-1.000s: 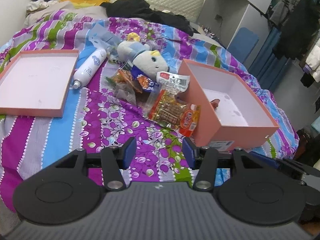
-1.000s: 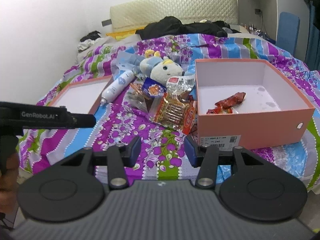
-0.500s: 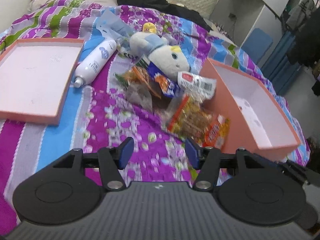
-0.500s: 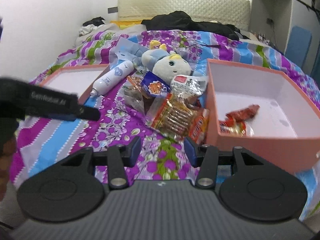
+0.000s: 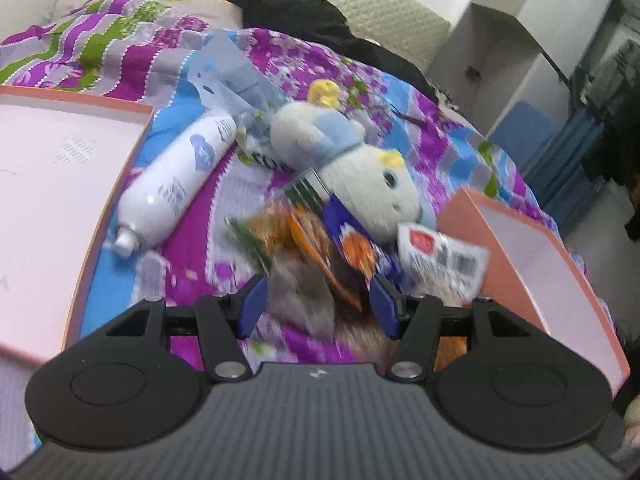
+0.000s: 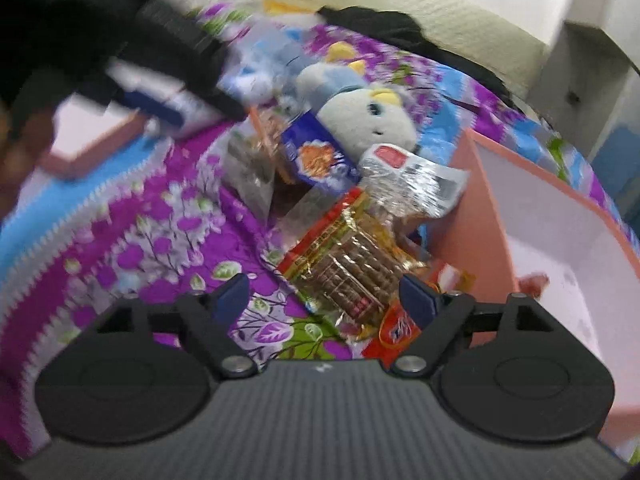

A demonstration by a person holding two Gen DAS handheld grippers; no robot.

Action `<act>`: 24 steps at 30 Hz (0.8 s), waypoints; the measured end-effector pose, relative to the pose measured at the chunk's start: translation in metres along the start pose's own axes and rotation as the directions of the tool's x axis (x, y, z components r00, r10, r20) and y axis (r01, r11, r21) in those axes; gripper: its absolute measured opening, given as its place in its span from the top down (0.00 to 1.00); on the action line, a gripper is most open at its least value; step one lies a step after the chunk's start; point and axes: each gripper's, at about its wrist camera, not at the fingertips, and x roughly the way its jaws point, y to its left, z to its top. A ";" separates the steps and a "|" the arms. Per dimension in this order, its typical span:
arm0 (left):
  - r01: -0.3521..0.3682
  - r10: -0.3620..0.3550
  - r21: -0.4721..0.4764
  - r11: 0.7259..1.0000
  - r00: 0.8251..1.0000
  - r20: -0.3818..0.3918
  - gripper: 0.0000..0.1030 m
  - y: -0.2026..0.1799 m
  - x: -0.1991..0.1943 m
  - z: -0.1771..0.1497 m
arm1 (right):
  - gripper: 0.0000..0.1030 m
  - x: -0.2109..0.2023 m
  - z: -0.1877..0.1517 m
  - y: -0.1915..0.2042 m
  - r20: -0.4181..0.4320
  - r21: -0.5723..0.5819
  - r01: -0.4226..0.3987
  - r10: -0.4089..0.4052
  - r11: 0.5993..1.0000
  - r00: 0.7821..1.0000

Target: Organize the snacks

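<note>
No legible text anywhere

Bright, even indoor light; heavy motion blur, worst at right wrist; fisheye-bent edges.

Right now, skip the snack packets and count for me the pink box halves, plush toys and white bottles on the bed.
Pink box halves: 2, the shallow lid and the deep box
Plush toys: 1
White bottles: 1
Total: 4
</note>
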 end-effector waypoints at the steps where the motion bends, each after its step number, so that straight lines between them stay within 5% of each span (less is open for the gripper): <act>1: 0.012 -0.012 -0.020 1.000 1.000 0.003 0.40 0.004 0.007 0.006 | 0.19 0.005 0.002 0.003 -0.002 -0.034 0.014 -0.014 0.999 1.000; 11: 0.112 -0.113 -0.176 0.978 0.994 0.004 0.51 0.028 0.069 0.015 | 0.19 0.055 0.010 0.009 -0.054 -0.174 0.066 -0.076 0.982 0.996; 14: 0.109 -0.111 -0.156 0.982 0.994 0.000 0.56 0.026 0.078 0.015 | 0.05 0.064 0.009 0.004 -0.069 -0.166 0.073 -0.086 0.983 0.994; 22: 0.115 -0.116 -0.134 0.984 0.993 -0.004 0.85 0.027 0.086 0.010 | 0.06 0.067 0.003 0.002 -0.068 -0.146 0.042 -0.052 0.988 0.996; 24: 0.124 -0.124 -0.130 0.984 0.992 0.010 0.88 0.027 0.082 0.010 | 0.13 0.064 0.003 0.001 -0.069 -0.143 0.015 -0.025 0.990 0.997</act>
